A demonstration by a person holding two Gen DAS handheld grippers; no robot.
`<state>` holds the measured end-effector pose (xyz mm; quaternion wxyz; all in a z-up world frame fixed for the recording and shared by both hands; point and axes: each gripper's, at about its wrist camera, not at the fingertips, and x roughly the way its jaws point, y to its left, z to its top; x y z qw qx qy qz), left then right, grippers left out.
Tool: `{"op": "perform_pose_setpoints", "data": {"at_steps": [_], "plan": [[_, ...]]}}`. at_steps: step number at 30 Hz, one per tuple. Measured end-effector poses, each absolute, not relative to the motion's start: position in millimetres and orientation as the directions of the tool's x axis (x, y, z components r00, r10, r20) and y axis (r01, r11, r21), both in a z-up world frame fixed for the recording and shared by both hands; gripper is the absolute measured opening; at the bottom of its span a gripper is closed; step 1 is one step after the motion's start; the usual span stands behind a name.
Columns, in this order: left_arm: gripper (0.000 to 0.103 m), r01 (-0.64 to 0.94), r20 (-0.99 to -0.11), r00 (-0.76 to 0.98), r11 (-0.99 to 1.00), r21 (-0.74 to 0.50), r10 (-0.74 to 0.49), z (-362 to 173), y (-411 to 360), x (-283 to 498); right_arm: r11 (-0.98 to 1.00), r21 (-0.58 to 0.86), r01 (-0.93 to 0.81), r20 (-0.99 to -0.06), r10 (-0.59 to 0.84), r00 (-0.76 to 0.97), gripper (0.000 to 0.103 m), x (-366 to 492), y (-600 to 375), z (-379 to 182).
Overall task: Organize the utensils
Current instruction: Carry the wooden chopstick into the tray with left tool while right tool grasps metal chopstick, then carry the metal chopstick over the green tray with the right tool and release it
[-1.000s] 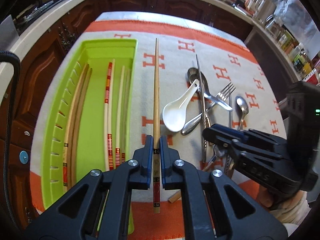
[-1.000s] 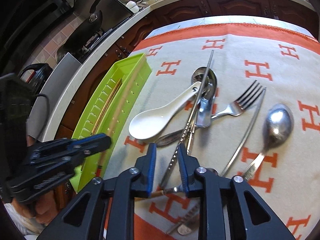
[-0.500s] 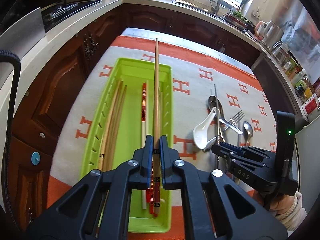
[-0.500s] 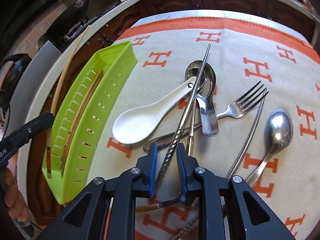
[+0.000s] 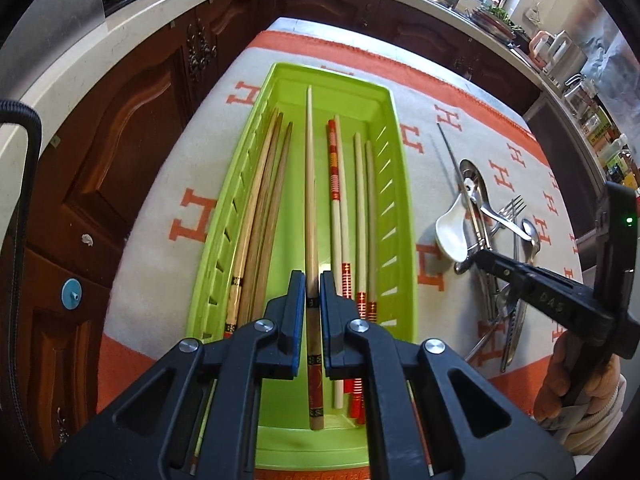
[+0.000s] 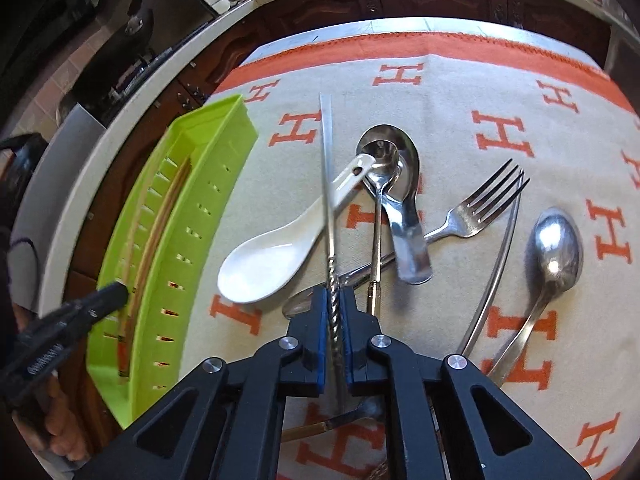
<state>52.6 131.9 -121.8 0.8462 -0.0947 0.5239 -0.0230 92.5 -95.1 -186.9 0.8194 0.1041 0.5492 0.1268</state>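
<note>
Left wrist view shows the left gripper (image 5: 312, 300) with its jaws closed on a wooden chopstick (image 5: 310, 184), held lengthwise over the green tray (image 5: 400, 200), probably so it drops in parallel with the seven chopsticks lying there: three plain wooden ones at the left wall, four pale ones right of centre. Right wrist view has the right gripper (image 6: 335, 320) clamping a twisted metal chopstick (image 6: 329, 184) above the pile on the bench, apparently lifting it clear. Left on the patterned cloth (image 6: 460, 92) I count one white ceramic spoon (image 6: 272, 260), one fork (image 6: 480, 208), one oval metal spoon (image 6: 556, 248), one metal soup spoon (image 6: 396, 184) and several thinner metal pieces I cannot separate.
</note>
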Motion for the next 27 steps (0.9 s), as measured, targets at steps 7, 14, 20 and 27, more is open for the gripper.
{"op": "perform_pose_setpoints", "data": {"at_steps": [7,14,20,27], "plan": [[0.005,-0.071,-0.875,0.465,0.979,-0.19,-0.136,-122.7,133.5,47.3,0.904,0.42,-0.076,-0.822,0.415,0.391,0.006,84.7,-104.9,-166.9],[0.005,-0.067,-0.869,0.477,0.98,-0.189,-0.135,-119.4,133.9,44.4,0.874,0.479,-0.088,-0.775,0.467,0.426,0.006,72.7,-107.2,-138.1],[0.005,-0.062,-0.862,0.488,0.979,-0.194,-0.14,-115.5,135.7,41.3,0.851,0.508,-0.136,-0.742,0.512,0.432,0.006,63.9,-95.9,-113.9],[0.005,-0.062,-0.858,0.493,0.979,-0.196,-0.141,-113.9,137.8,39.8,0.849,0.509,-0.143,-0.721,0.511,0.467,0.006,55.9,-94.3,-93.8]]}}
